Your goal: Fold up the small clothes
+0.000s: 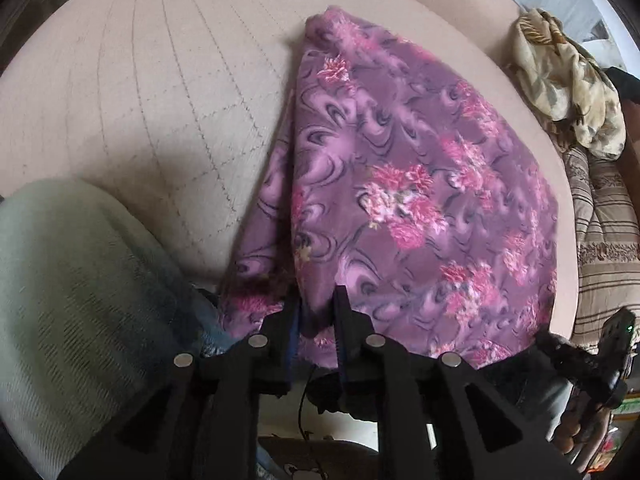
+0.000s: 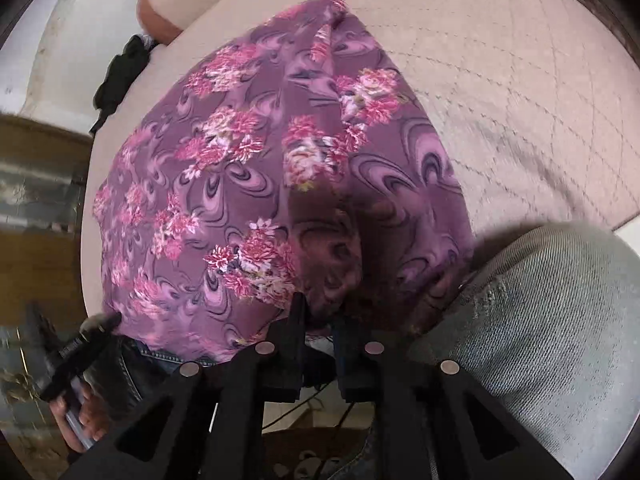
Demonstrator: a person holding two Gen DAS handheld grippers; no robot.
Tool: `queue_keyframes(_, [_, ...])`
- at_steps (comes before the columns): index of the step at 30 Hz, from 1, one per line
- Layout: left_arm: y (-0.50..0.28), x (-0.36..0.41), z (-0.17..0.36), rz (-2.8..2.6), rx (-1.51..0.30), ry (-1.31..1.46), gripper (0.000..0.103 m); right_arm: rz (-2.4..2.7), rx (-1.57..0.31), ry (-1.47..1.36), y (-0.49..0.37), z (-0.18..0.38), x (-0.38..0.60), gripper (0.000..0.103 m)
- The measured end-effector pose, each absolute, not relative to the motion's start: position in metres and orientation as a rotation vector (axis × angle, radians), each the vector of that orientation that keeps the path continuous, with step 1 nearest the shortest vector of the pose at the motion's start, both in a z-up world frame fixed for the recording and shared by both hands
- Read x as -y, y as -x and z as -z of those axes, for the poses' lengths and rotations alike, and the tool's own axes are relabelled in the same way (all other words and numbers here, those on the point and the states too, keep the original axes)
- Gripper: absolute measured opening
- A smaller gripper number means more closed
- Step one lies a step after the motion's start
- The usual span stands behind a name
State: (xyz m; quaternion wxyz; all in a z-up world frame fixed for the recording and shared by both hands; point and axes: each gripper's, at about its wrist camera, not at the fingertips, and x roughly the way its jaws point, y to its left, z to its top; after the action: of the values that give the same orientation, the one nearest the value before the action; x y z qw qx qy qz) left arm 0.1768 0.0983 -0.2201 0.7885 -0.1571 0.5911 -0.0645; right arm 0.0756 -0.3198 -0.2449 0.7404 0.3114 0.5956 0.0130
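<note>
Purple floral cloth (image 1: 404,184) lies on the beige quilted cushion (image 1: 160,100), long axis running away from both grippers, narrow end farthest. Left gripper (image 1: 316,304) and right gripper (image 2: 320,312) each hold slightly parted jaws at its near hem.

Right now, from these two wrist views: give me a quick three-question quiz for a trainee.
1. True or false: the floral cloth lies on the quilted cushion.
2. What is the cloth's main colour? A green, B purple, C yellow.
3. In the left wrist view, what lies past the cushion's right edge, near the top?

Key: 1 true. 2 B. 3 a crumpled beige cloth.
</note>
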Motion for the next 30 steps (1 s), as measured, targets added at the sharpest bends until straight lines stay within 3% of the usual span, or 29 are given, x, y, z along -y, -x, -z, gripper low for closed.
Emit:
queue_keyframes(1, [-0.173,-0.099,0.21,0.159,-1.236,0.327,0.018,-0.042,-1.292,-0.683,-0.076,0.238,0.319,0.031])
queue_keyframes(2, [-0.17,-0.099,0.197,0.177,-1.2,0.308,0.022,-0.052,-1.261,-0.668,-0.074,0.225,0.32,0.052])
queue_keyframes(3, [-0.168,-0.101,0.184,0.177,-1.169,0.295,0.034,-0.046,-1.233,-0.654,-0.073,0.214,0.322,0.063])
queue_keyframes(4, [-0.169,-0.105,0.171,0.172,-1.136,0.296,0.049,-0.043,-1.197,-0.632,-0.073,0.202,0.322,0.065])
queue_keyframes(5, [-0.172,-0.106,0.161,0.166,-1.111,0.3,0.054,-0.048,-1.16,-0.6,-0.073,0.187,0.324,0.065])
queue_keyframes(11, [-0.227,-0.131,0.113,0.097,-1.019,0.298,0.067,-0.118,-1.007,-0.585,-0.116,0.13,0.34,0.067])
queue_keyframes(16, [-0.293,-0.142,0.126,0.052,-1.024,0.286,0.067,-0.097,-1.002,-0.578,-0.183,0.129,0.361,0.067])
queue_keyframes(21, [-0.341,-0.136,0.17,0.045,-1.097,0.29,0.067,-0.012,-1.103,-0.677,-0.242,0.184,0.401,0.067])
queue_keyframes(23, [-0.353,-0.133,0.189,0.061,-1.137,0.32,0.061,0.005,-1.152,-0.702,-0.257,0.209,0.414,0.065])
queue_keyframes(26, [-0.363,-0.125,0.211,0.102,-1.179,0.344,0.047,-0.003,-1.197,-0.795,-0.271,0.24,0.428,0.042])
queue_keyframes(27, [-0.366,-0.123,0.217,0.11,-1.187,0.35,0.042,-0.022,-1.196,-0.835,-0.273,0.246,0.431,0.04])
queue_keyframes(29, [-0.371,-0.12,0.226,0.114,-1.201,0.362,0.027,-0.028,-1.193,-0.844,-0.276,0.253,0.431,0.039])
queue_keyframes(30, [-0.373,-0.119,0.229,0.109,-1.208,0.368,0.014,-0.023,-1.198,-0.831,-0.278,0.254,0.431,0.03])
